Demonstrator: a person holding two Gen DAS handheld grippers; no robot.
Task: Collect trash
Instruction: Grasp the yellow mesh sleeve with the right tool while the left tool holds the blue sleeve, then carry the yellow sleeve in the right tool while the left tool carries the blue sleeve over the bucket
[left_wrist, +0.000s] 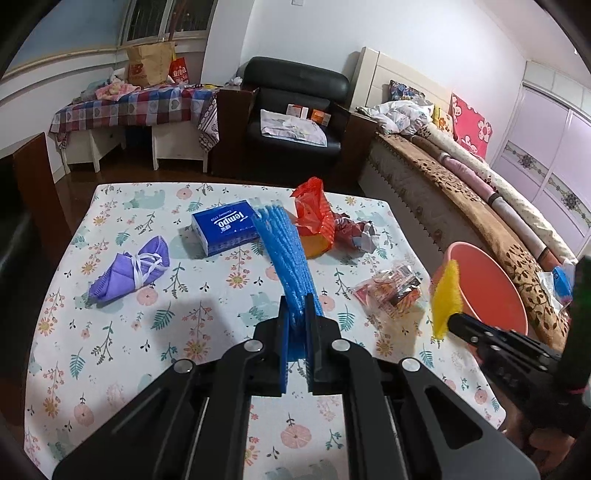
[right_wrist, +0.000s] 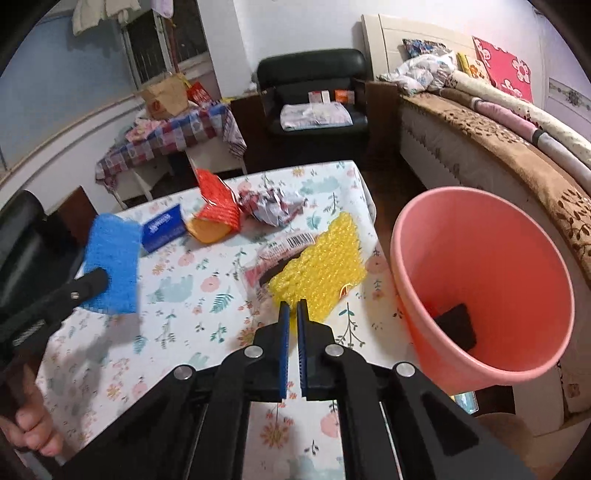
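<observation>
Both tongs are gripping foam: the left gripper (left_wrist: 298, 312) is pinching a blue foam net (left_wrist: 284, 251) between its nearly closed jaws, holding it lifted above the table (left_wrist: 110, 332), and the right gripper (right_wrist: 291, 314) is clamping the near edge of a yellow bubble wrap (right_wrist: 325, 266), its 2 jaws standing almost together. In the left view the yellow sheet is hanging just beside the rim of a pink bin (left_wrist: 487, 288), which is sitting off the table's right edge next to the bed (left_wrist: 461, 192). A dark object (right_wrist: 456, 325) is lying at the bin's bottom in the right view. On the floral tablecloth are lying a purple mask (left_wrist: 129, 269), a blue tissue pack (left_wrist: 225, 227), a red bag (left_wrist: 314, 210) touching an orange box (left_wrist: 314, 245), a crumpled wrapper (left_wrist: 356, 230) just beside them, and a clear snack packet (left_wrist: 388, 291) near the bin.
</observation>
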